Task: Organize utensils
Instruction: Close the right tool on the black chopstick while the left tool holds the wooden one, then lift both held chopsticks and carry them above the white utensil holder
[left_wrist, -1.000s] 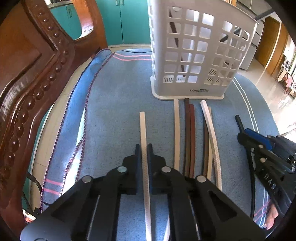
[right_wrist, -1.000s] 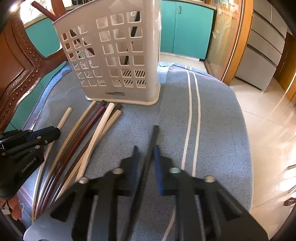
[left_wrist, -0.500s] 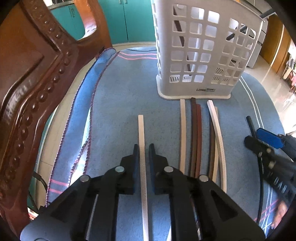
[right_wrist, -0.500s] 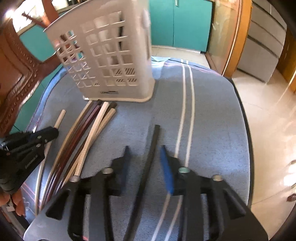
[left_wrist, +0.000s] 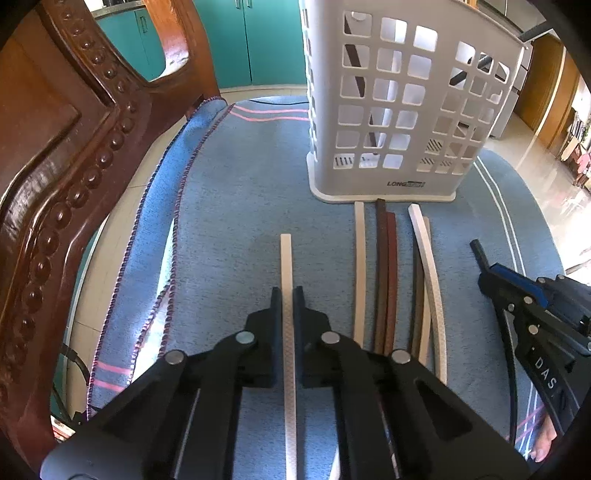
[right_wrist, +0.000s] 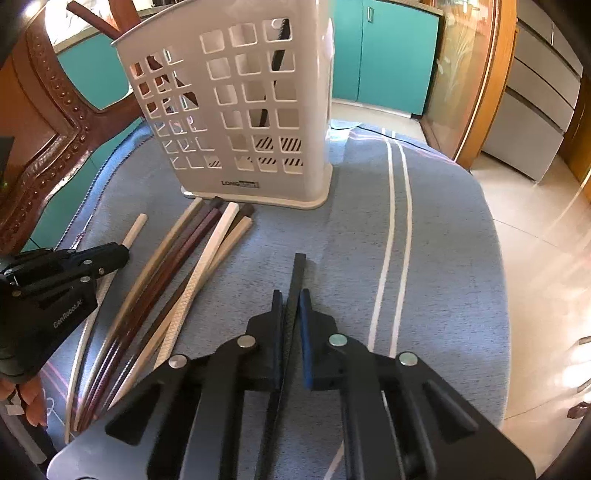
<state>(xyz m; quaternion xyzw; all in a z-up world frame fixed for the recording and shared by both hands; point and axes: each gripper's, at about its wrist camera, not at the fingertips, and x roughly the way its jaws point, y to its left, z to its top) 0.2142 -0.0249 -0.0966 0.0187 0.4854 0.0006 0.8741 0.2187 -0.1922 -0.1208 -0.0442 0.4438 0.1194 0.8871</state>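
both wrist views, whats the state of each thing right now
left gripper: shut on white chopstick, which lies flat on the cloth
right gripper: shut on black chopstick, tip near the cloth
loose chopsticks: lying side by side on the cloth before the holder
holder: upright, some chopsticks already inside
cloth: spread flat, left edge folded
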